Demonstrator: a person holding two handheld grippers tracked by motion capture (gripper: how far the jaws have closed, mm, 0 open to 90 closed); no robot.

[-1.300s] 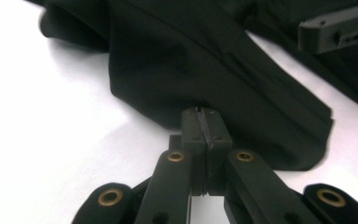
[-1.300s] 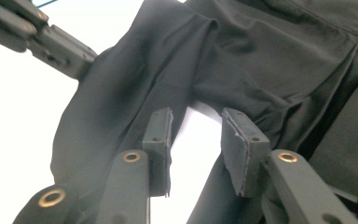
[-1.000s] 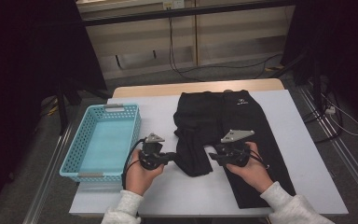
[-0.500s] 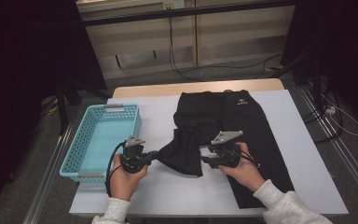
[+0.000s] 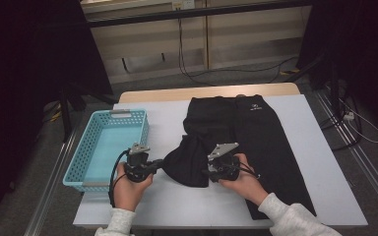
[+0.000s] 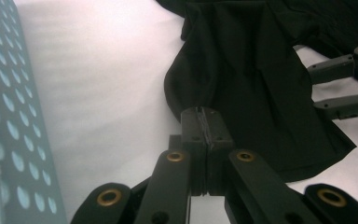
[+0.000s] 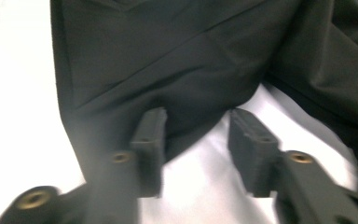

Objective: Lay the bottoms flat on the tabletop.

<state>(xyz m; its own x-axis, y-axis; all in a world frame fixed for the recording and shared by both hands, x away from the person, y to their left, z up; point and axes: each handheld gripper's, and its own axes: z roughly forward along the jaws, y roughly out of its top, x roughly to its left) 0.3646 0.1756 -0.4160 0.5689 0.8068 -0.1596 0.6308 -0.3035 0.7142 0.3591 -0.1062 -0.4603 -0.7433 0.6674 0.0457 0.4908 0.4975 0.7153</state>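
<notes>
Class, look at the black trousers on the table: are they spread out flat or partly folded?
Partly folded. One leg of the black trousers lies flat, while the other leg's end is doubled back toward the waist, pinched by the left hand-held gripper.

Table [image 5: 305, 162]: white top, pale wood strip along far edge, centre of frame in high view. Basket [image 5: 83, 169], light blue, perforated, sits at left edge of table, lower left of frame. Black trousers [image 5: 270, 147] lie flat right of centre, waistband at far edge, one leg running to lower right; other leg folded back toward lower centre. Bare white top between basket and trousers.
</notes>
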